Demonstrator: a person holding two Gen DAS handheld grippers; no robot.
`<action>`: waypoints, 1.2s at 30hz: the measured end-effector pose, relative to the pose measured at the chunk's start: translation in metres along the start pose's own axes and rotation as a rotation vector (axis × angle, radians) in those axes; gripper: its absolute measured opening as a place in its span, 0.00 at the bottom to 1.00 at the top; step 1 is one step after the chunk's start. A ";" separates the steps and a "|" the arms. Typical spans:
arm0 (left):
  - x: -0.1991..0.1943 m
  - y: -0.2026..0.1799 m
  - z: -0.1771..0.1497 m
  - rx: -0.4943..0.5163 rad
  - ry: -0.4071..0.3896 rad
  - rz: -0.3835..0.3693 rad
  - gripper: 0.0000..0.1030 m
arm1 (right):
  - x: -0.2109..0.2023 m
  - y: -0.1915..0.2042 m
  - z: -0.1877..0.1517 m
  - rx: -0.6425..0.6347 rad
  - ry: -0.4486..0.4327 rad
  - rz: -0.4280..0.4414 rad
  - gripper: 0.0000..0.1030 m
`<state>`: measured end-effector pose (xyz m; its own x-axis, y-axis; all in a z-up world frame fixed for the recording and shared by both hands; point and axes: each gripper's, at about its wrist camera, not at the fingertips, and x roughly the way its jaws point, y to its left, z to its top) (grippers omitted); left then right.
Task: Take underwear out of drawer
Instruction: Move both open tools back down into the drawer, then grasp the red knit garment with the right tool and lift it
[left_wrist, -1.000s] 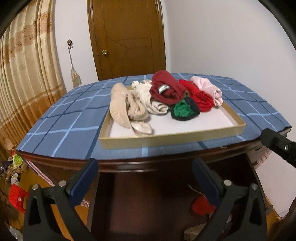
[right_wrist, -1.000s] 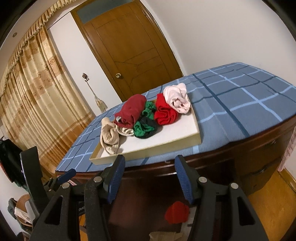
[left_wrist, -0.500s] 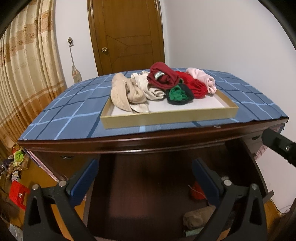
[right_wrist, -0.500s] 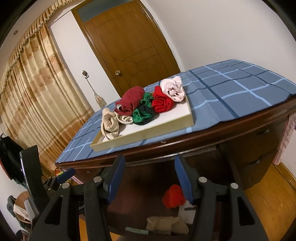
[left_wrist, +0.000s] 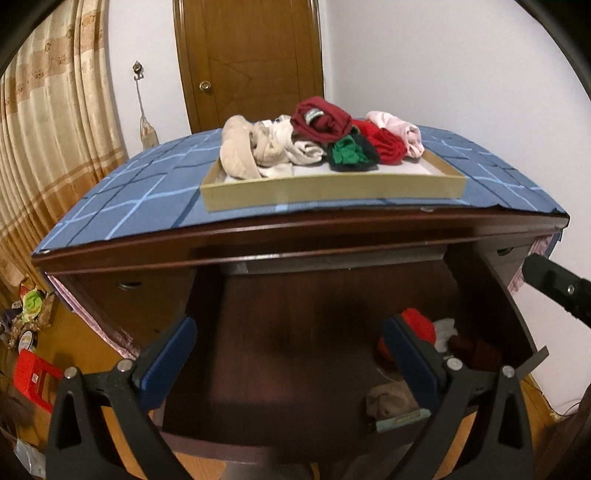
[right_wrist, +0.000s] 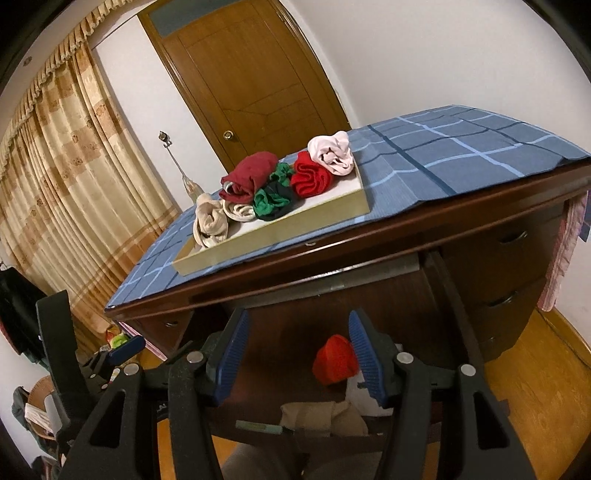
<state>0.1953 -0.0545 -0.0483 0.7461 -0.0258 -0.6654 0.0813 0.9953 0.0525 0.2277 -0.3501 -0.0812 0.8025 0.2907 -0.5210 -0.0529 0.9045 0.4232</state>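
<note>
A dark wooden drawer stands pulled out under the desk top. In its right part lie rolled underwear: a red piece, a white one, a dark one and a beige one. My left gripper hangs open above the drawer's middle, nothing between its blue pads. My right gripper is open too, the red piece just inside its right pad, untouched. The left gripper's tip shows at the right wrist view's left.
On the blue checked cloth stands a shallow box with several rolled garments. Closed side drawers flank the open one. A brown door, curtains and floor clutter surround the desk.
Both grippers have sunk and come closer to the desk front. The box on top now sits higher in view, and the open drawer with its underwear has come into view.
</note>
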 end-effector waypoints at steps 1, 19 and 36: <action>0.000 0.001 -0.003 0.002 0.003 0.000 1.00 | 0.000 -0.001 -0.002 -0.006 0.002 -0.006 0.57; 0.032 0.001 -0.028 0.026 0.139 -0.077 1.00 | 0.026 -0.042 -0.023 0.023 0.135 -0.088 0.57; 0.055 -0.002 -0.018 0.114 0.193 -0.015 1.00 | 0.164 -0.012 -0.014 -0.131 0.579 -0.065 0.57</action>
<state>0.2245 -0.0559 -0.0988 0.6048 -0.0114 -0.7963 0.1734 0.9778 0.1178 0.3520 -0.3089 -0.1820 0.3536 0.3230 -0.8779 -0.1169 0.9464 0.3011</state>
